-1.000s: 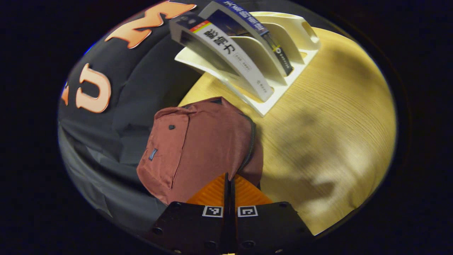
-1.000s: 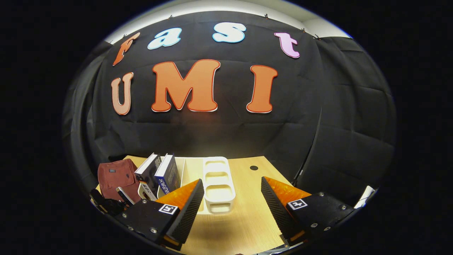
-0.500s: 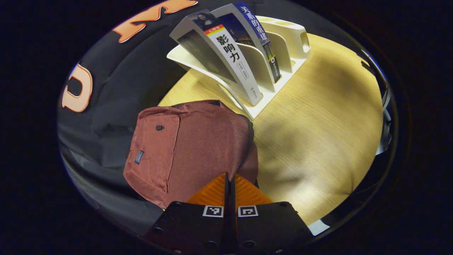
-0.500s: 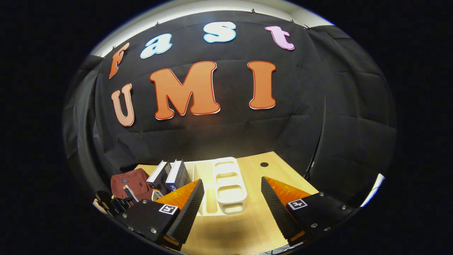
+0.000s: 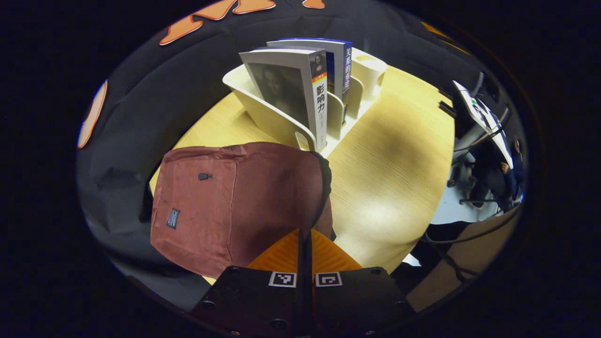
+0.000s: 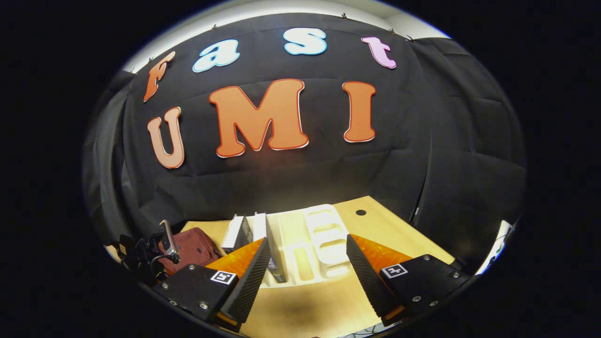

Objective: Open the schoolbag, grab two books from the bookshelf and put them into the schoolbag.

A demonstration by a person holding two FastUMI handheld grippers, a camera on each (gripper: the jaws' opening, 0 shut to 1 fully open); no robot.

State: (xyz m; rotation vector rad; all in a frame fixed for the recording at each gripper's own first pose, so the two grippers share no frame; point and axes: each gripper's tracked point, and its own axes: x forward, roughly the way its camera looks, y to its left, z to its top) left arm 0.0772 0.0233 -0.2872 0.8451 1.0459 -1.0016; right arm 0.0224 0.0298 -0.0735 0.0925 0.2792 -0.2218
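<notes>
Your left gripper (image 5: 304,234) is pinching the schoolbag's zipper; your right gripper (image 6: 307,256) is hanging open above the table.

In the left gripper view your fingers are pressing together at the dark zipper (image 5: 324,188) that is running along the right edge of the red schoolbag (image 5: 235,197), but I cannot tell whether a pull tab is sitting between them. The schoolbag is lying flat on the wooden table (image 5: 389,169), just beside the white bookshelf (image 5: 267,112), where two books are standing upright: a grey book (image 5: 300,89) and a blue book (image 5: 340,65) behind it. In the right gripper view your jaws are standing wide apart and holding nothing, facing the bookshelf (image 6: 319,234), with the schoolbag (image 6: 188,249) lying to its left.
</notes>
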